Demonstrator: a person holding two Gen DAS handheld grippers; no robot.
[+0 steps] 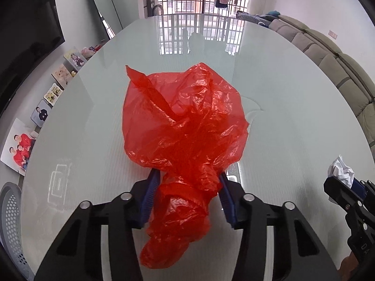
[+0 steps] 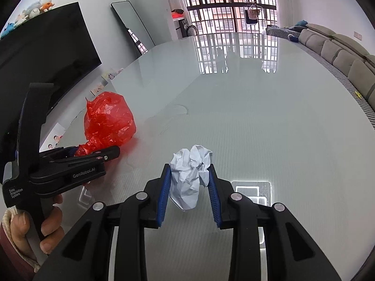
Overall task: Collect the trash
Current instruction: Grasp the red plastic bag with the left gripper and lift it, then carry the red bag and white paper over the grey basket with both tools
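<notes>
The right gripper [image 2: 188,178] pinches a crumpled white paper ball [image 2: 190,175] between its blue pads, just above the glass table [image 2: 269,121]. Left of the ball, the left gripper [image 1: 187,182] clamps the neck of a red plastic bag [image 1: 185,119], which billows over the table. Beyond the table stands a barred window [image 2: 229,7].

left gripper [image 1: 187,182] | clamps red plastic bag [image 1: 185,121] | over table [image 1: 293,117]
</notes>
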